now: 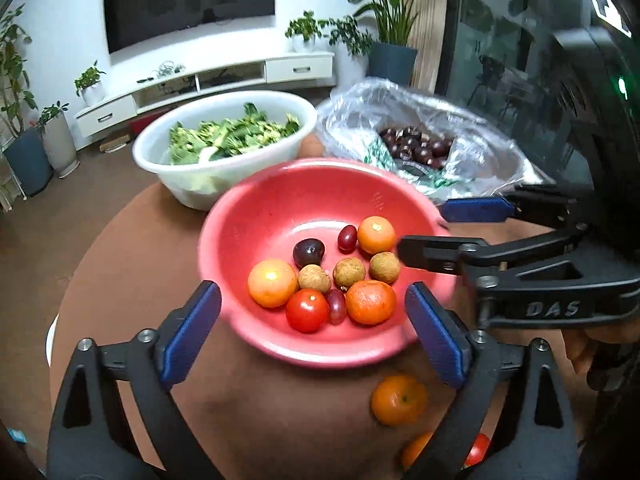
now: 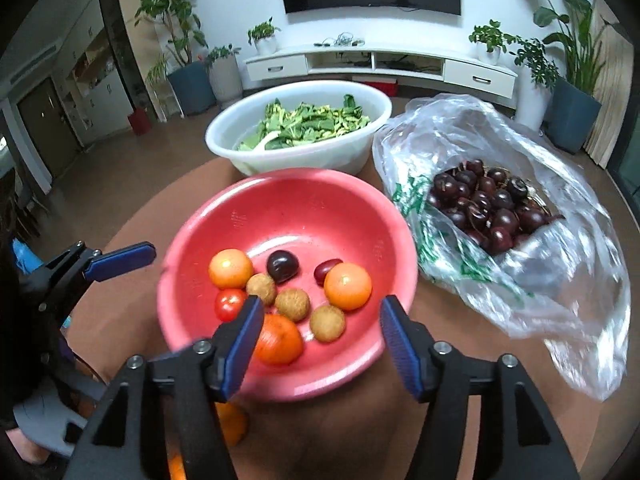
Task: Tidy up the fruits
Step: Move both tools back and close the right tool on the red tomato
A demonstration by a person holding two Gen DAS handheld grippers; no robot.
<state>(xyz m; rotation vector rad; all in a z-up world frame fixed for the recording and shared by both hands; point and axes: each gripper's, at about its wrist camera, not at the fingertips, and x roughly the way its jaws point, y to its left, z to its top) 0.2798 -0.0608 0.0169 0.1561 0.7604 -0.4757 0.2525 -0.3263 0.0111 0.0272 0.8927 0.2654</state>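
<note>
Pink bowl (image 1: 256, 216) at the centre of the round brown desk (image 1: 120, 264), holding the sorted fruits: three oranges (one at the near side (image 1: 371, 302)), a red tomato (image 1: 307, 310), three tan longans (image 1: 349, 272), two small red grape-like fruits (image 1: 347, 238) and one dark cherry (image 1: 308, 252). All of them lie on the bowl's floor, most touching a neighbour. Outside the bowl, on the desk toward the viewer, lies a loose orange (image 1: 399, 399); a second orange and a red fruit are partly hidden behind a finger at the lower edge.

Left hand-held gripper (image 1: 313, 334): jaws spread wide, one blue pad on each side of the bowl's near rim, nothing between them pressed. Right hand-held gripper (image 2: 322, 340): jaws parted, poised over the bowl's near rim, the left pad overlapping an orange in view; no fruit is pinched.

Behind the pink bowl, touching or just beside it, stands a white basin (image 2: 352, 156) of cut green leaves. To the right lies an open clear plastic bag (image 2: 560, 280) containing a heap of dark cherries (image 2: 488, 204). Beyond the desk: a white media cabinet (image 2: 384, 62), a wall screen and potted plants.
</note>
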